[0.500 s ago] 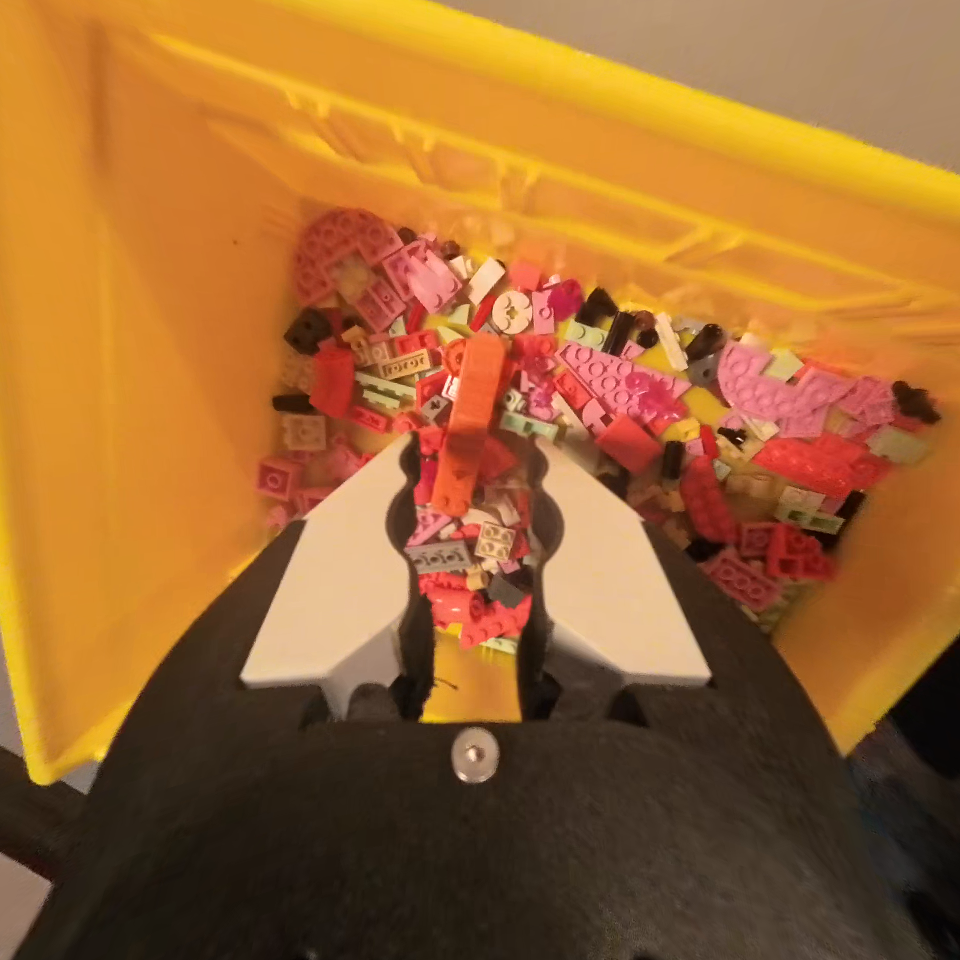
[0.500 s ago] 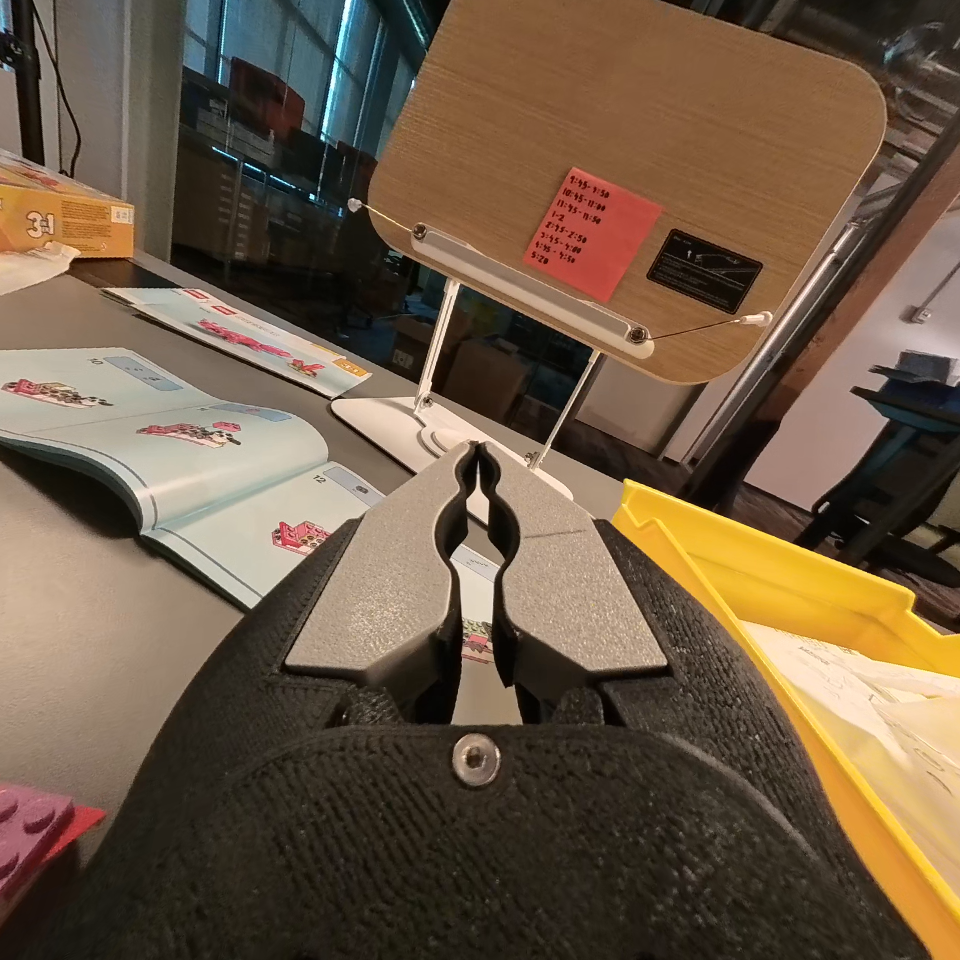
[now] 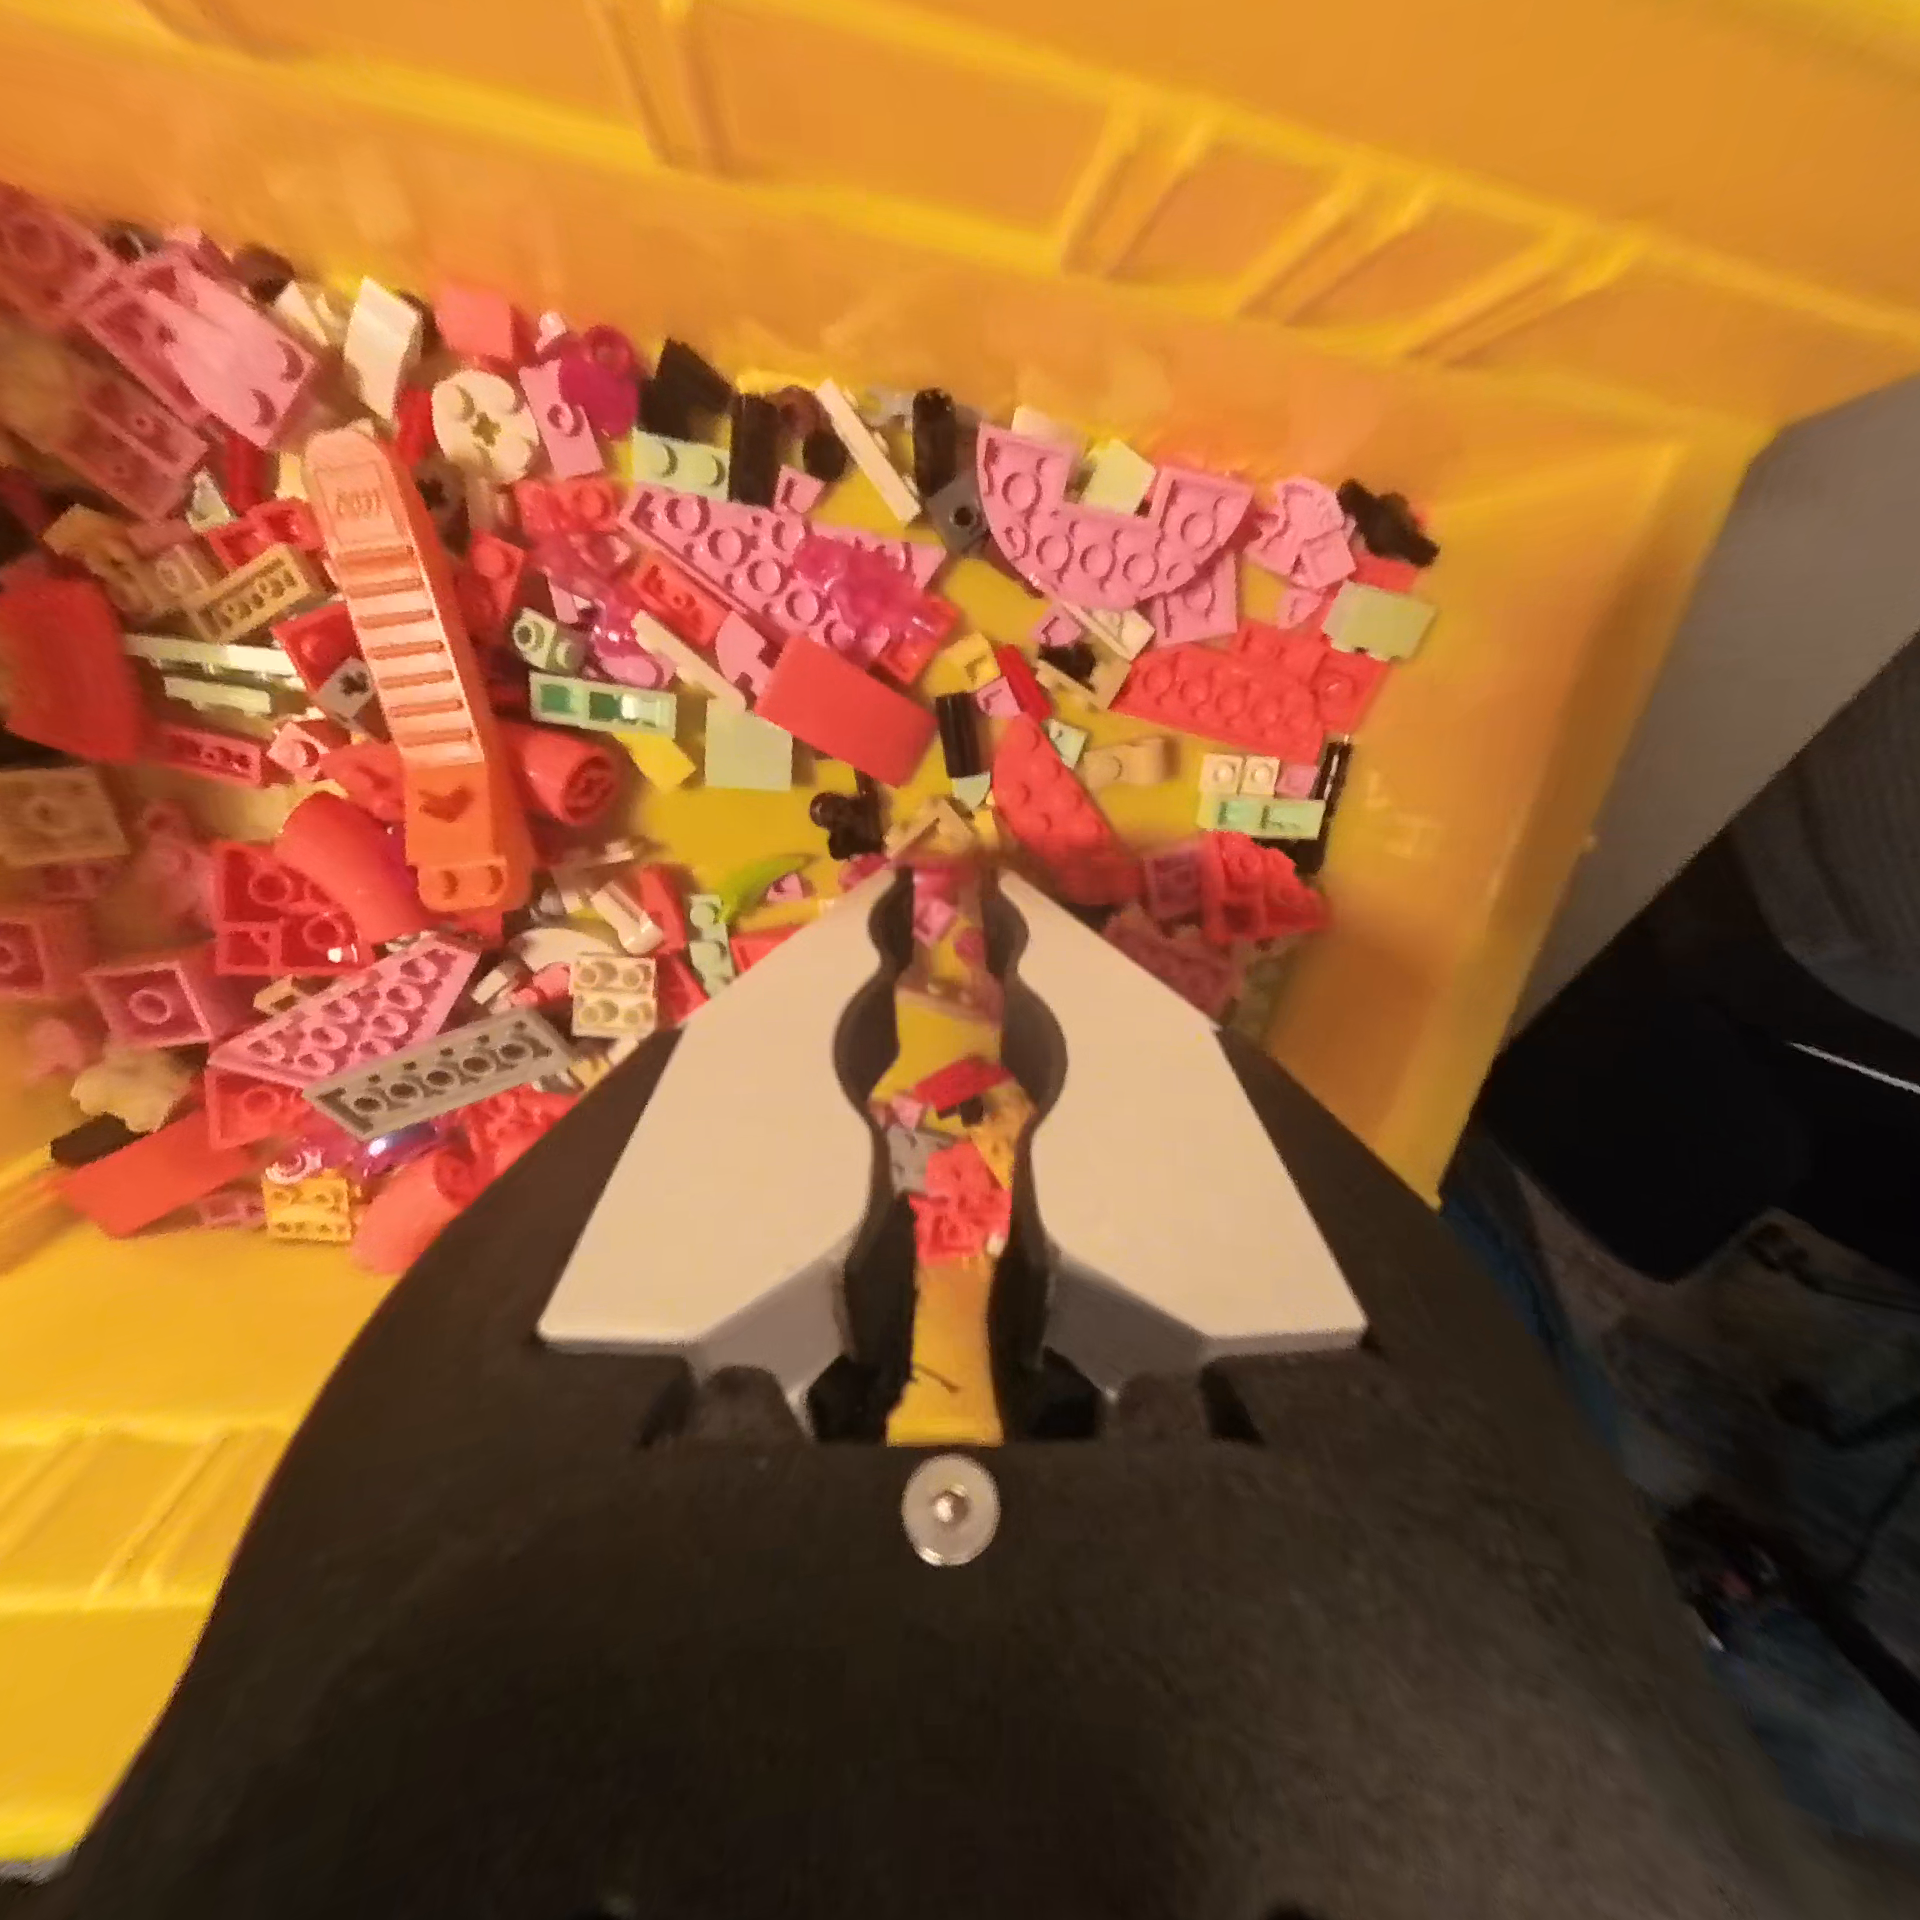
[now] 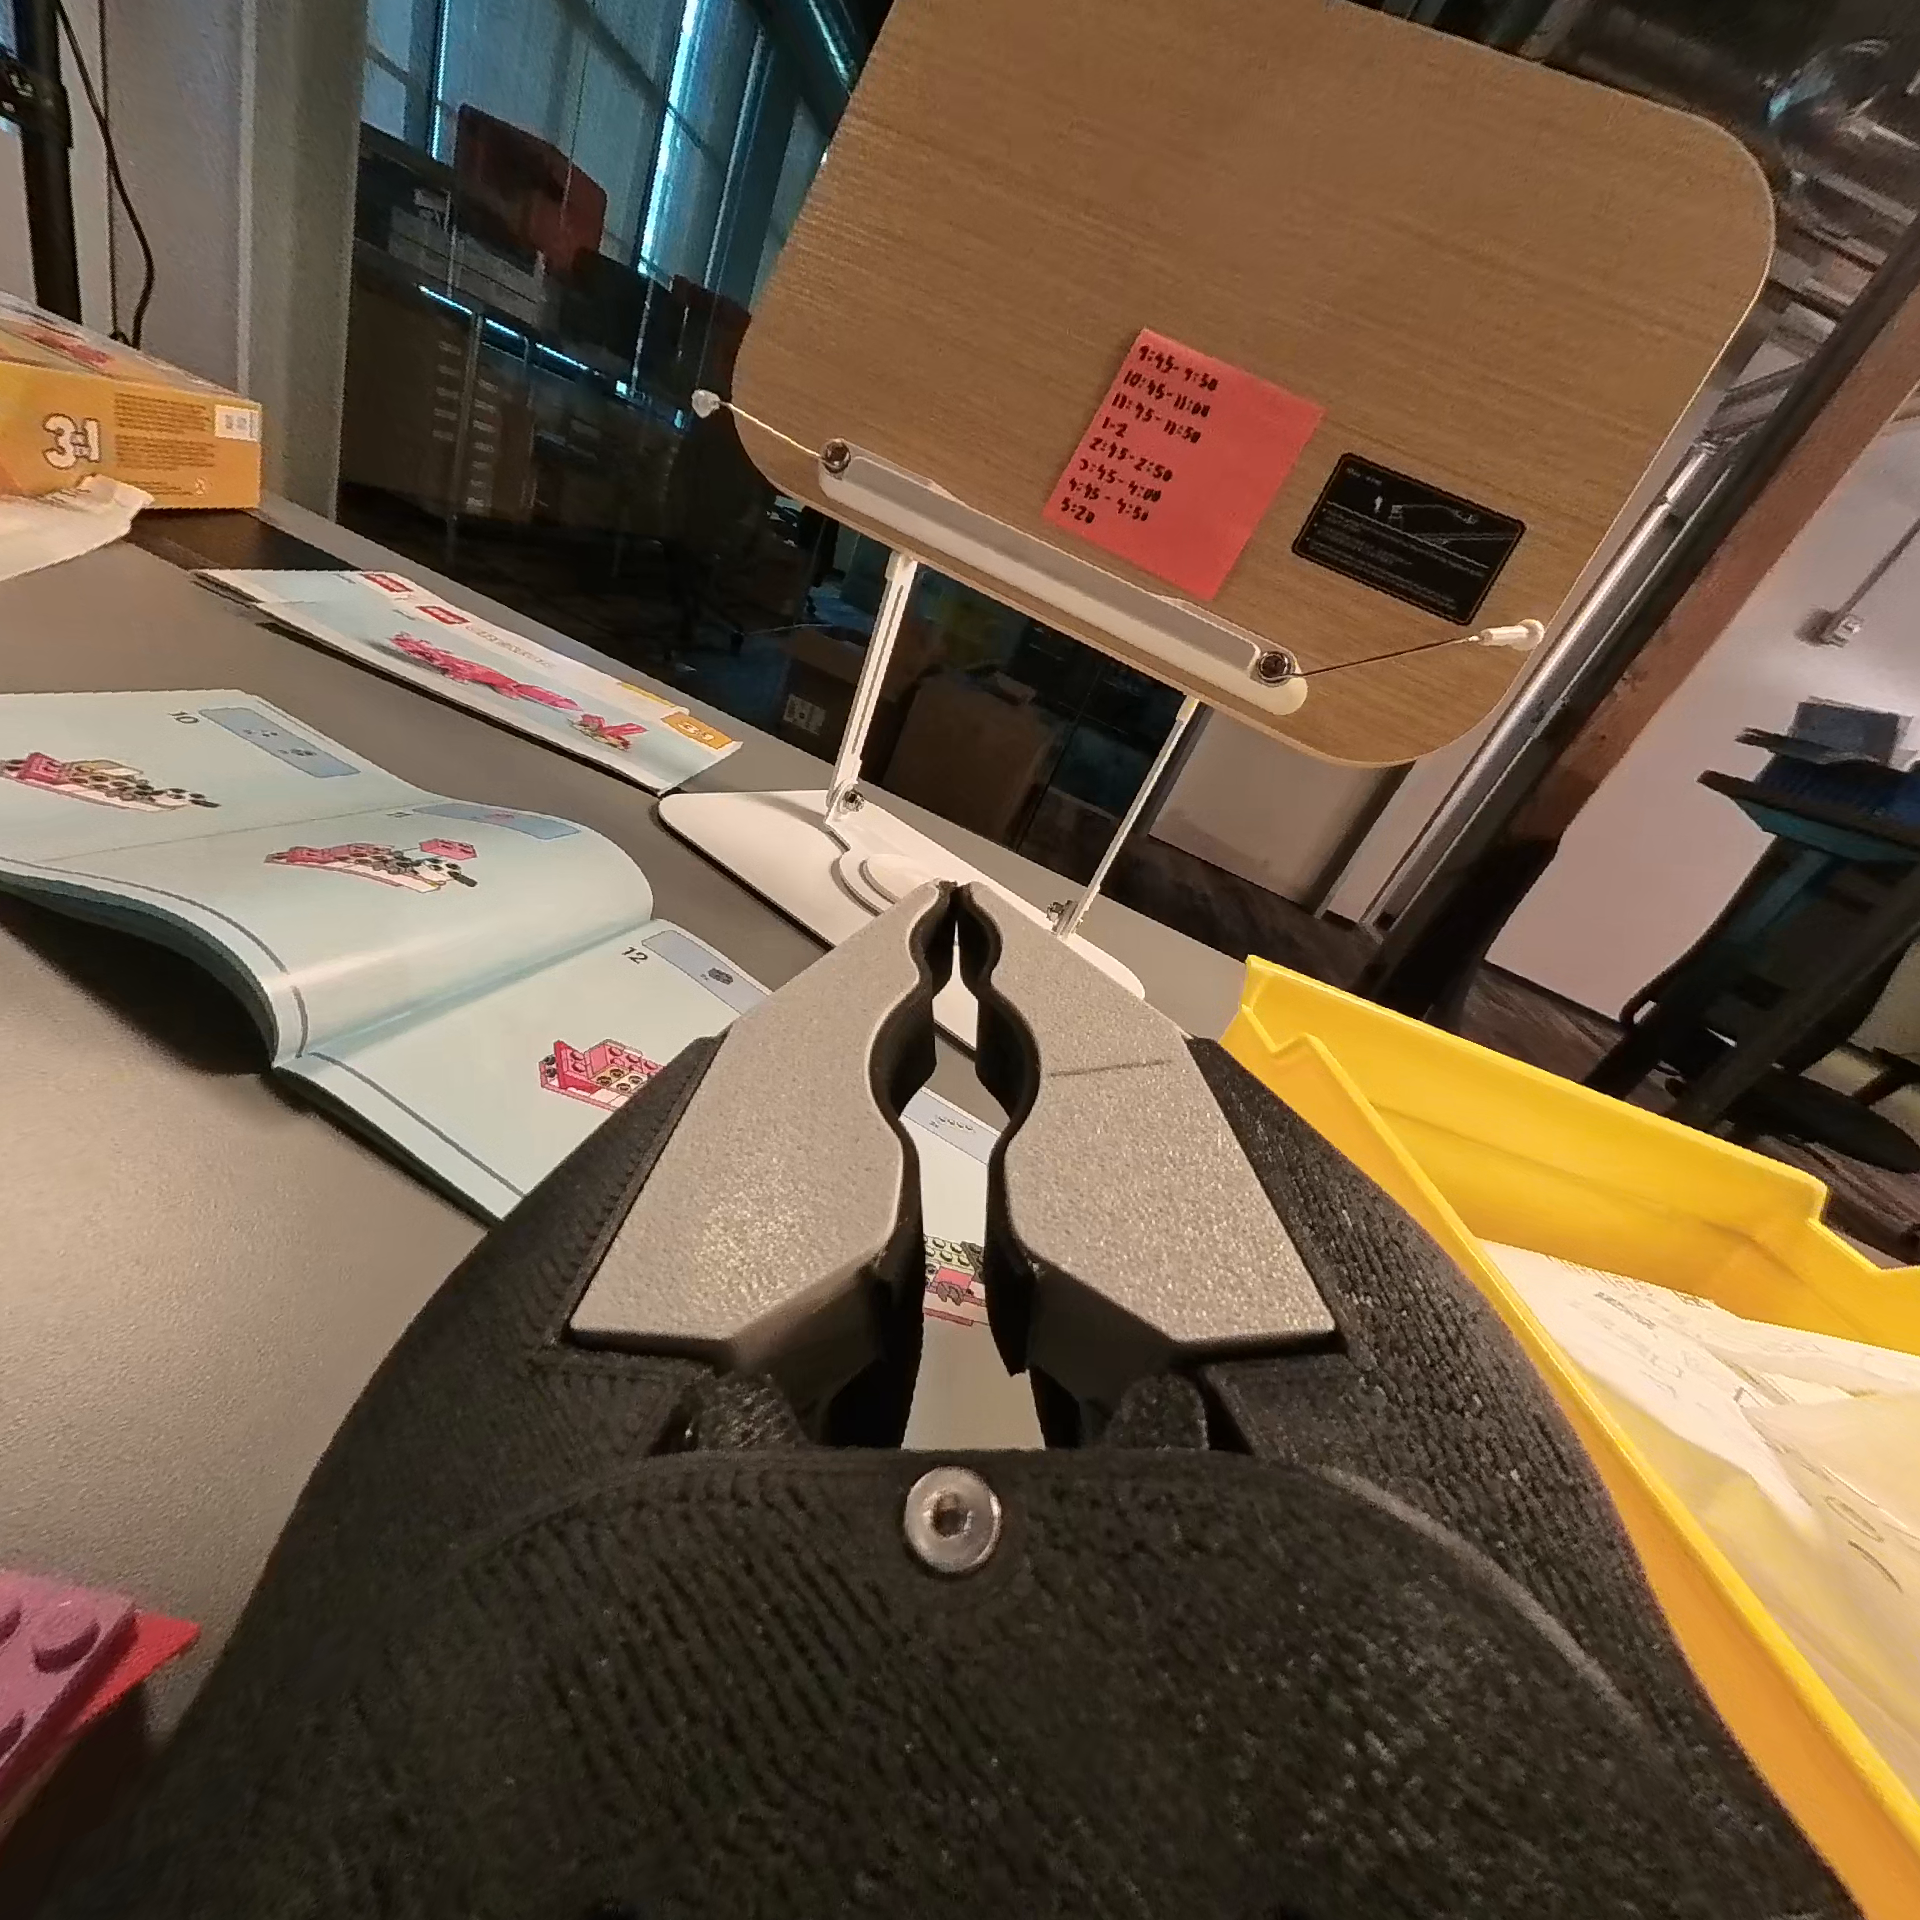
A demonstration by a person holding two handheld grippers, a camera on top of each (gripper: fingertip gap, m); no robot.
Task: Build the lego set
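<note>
Across the grey desk (image 4: 187, 1278) by a dark glass wall lie open instruction booklets (image 4: 343, 935), a wooden book stand (image 4: 1247, 343) and a yellow bin (image 3: 935, 260) heaped with pink and red toy bricks (image 3: 790, 571). Deep in that bin, the left hand-held gripper (image 3: 948, 883) is narrowed among blurred small pieces; whether it grips one, I cannot tell. Over the desk, the right hand-held gripper (image 4: 951, 894) is clenched, tips meeting on nothing.

A pink sticky note (image 4: 1184, 462) bearing handwritten lines and a black printed label (image 4: 1408, 538) are sitting on the wooden book stand (image 4: 1247, 260). Printed markings are showing on the open instruction booklet (image 4: 343, 894) and the yellow box (image 4: 125, 431) at the tabletop's far left edge.
</note>
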